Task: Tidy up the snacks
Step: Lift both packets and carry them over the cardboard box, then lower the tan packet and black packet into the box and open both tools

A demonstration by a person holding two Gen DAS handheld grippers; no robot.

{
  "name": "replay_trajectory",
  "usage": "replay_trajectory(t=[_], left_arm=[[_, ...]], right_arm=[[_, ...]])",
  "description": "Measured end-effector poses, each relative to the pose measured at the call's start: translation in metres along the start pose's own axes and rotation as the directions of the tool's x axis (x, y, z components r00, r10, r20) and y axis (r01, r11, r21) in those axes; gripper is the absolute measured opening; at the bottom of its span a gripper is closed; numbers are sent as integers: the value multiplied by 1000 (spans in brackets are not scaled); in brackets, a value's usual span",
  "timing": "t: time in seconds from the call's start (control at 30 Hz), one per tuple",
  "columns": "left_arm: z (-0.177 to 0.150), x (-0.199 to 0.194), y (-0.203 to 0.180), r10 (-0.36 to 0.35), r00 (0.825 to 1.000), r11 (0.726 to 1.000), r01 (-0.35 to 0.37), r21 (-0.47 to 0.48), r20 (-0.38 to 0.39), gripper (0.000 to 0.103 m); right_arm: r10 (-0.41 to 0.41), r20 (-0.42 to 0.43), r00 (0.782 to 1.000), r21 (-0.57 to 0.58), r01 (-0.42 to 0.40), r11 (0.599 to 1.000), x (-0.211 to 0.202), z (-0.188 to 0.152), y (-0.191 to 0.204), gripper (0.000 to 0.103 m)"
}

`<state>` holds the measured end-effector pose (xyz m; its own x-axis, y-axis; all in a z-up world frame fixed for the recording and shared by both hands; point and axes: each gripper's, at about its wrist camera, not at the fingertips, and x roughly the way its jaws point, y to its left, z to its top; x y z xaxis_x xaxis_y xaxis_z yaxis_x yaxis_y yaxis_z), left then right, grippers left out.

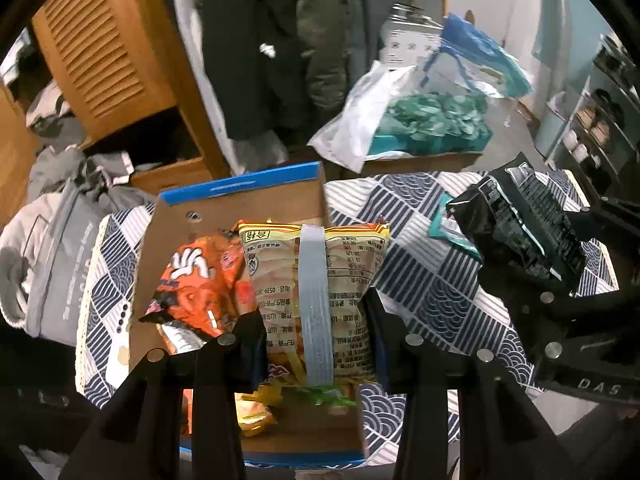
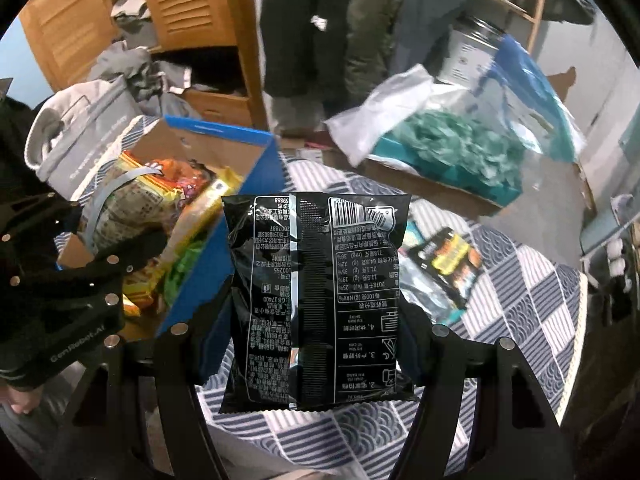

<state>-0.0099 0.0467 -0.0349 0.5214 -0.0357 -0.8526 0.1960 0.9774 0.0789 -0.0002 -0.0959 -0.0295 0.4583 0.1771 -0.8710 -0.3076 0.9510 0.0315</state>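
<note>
My left gripper (image 1: 314, 320) is shut on a yellow snack packet (image 1: 316, 276) with a grey seam strip, held over the open blue-edged cardboard box (image 1: 240, 190). An orange snack packet (image 1: 200, 280) and other packets lie in the box. My right gripper (image 2: 316, 316) is shut on a black snack packet (image 2: 316, 296), held above the patterned table to the right of the box (image 2: 224, 136). The black packet also shows at the right of the left wrist view (image 1: 524, 228). A small black-and-yellow packet (image 2: 448, 260) lies on the tablecloth behind it.
The table has a blue-and-white patterned cloth (image 1: 432, 280). A grey bag (image 1: 52, 256) sits left of the box. Behind the table are a wooden cabinet (image 1: 100, 48), hanging coats (image 1: 256, 60) and a cardboard box with teal items and plastic bags (image 1: 432, 124).
</note>
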Motion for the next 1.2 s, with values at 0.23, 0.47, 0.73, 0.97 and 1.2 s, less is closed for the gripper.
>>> replay_trajectory(t=[0.23, 0.47, 0.73, 0.97, 1.2], left_arm=[[-5, 6, 35, 28, 1000, 998, -29, -56, -8, 42], [-11, 12, 73, 54, 998, 991, -57, -120, -33, 42], [-24, 25, 109, 88, 993, 978, -100, -181, -73, 42], [-36, 38, 130, 94, 988, 969, -119, -215, -122, 43], [-39, 44, 142, 93, 984, 957, -131, -259, -154, 63]], right_arm=[[35, -15, 999, -45, -35, 998, 17, 19, 34, 69], [75, -33, 997, -78, -78, 994, 34, 38, 68, 69], [117, -75, 990, -97, -124, 988, 63, 56, 102, 69], [129, -110, 986, -116, -141, 983, 87, 64, 124, 69], [117, -122, 986, -129, -133, 983, 99, 68, 131, 75]])
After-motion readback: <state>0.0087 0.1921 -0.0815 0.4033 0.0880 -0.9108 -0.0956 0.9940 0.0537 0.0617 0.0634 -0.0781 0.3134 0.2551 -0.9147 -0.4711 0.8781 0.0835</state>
